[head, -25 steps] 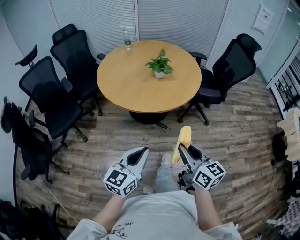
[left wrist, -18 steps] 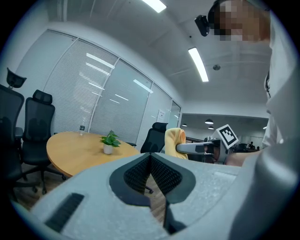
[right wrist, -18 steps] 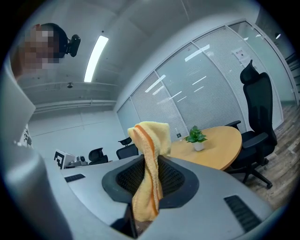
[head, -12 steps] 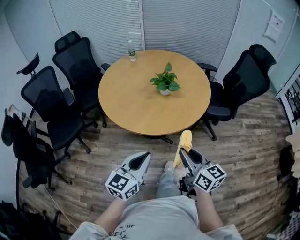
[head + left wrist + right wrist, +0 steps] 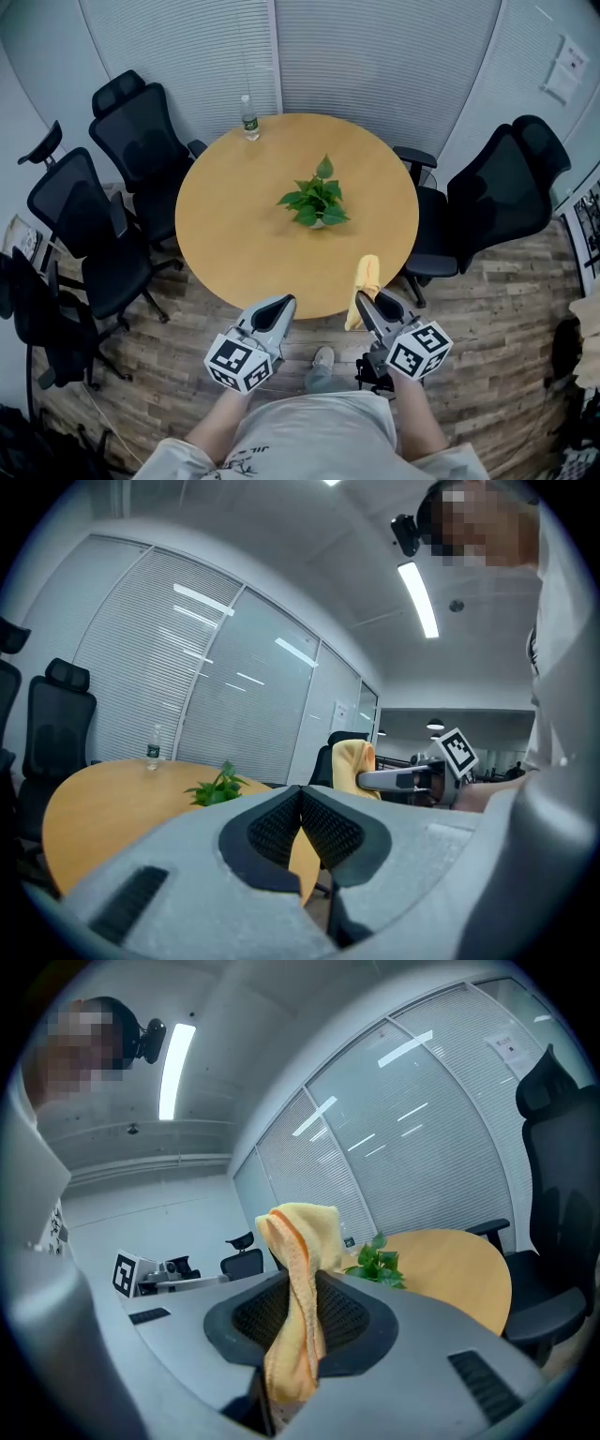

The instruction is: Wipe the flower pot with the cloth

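Right hand-held gripper (image 5: 367,302) pinches the yellow cloth (image 5: 365,281); left hand-held gripper (image 5: 283,304) is closed on nothing.
Both hover side by side at the near edge of the round wooden table (image 5: 234,244), well apart from the flower pot (image 5: 317,223), which stands near the table's middle under its green plant (image 5: 314,199). A water bottle (image 5: 248,118) stands at the far rim.

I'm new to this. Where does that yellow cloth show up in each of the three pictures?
Head view: lower centre-right, the yellow cloth sticks out of the right hand-held gripper.
Left gripper view: right of centre, at that gripper's tip.
Right gripper view: dead centre, pinched between the jaws.
Shared landmark: the potted plant on the round table.
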`<state>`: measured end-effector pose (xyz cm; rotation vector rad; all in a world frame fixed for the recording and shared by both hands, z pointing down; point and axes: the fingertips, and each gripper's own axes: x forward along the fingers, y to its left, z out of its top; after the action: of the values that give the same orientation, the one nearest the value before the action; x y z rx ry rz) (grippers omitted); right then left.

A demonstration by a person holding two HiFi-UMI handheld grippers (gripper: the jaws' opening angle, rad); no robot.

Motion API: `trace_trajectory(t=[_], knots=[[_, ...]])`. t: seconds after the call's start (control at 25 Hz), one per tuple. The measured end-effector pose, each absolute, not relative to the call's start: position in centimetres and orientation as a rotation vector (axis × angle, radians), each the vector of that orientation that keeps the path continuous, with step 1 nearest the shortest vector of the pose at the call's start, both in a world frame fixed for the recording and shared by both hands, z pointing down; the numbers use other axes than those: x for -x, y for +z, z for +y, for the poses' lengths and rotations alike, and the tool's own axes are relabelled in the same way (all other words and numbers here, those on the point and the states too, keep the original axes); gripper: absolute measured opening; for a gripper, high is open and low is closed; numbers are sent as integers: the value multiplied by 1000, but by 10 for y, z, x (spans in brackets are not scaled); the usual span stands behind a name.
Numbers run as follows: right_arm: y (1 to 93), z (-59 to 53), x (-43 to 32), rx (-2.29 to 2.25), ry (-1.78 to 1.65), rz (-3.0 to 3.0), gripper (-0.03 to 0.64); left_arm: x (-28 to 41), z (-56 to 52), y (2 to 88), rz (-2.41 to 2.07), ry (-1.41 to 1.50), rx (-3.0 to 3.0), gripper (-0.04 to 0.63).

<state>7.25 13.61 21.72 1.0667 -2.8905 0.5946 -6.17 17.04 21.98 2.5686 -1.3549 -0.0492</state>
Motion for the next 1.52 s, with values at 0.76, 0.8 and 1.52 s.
trace_trajectory(t=[0.76, 0.8, 1.52], knots=[[233, 4, -86, -1018, 702, -2879, 72, 58, 49, 224, -1428, -46, -2513, 11], [234, 1, -85, -1025, 705, -2873, 72, 60, 45, 226, -1422, -38, -2514, 11], [293, -82, -84, -1179, 883, -2729, 72, 96, -35, 309, -1314, 146, -2504, 11]])
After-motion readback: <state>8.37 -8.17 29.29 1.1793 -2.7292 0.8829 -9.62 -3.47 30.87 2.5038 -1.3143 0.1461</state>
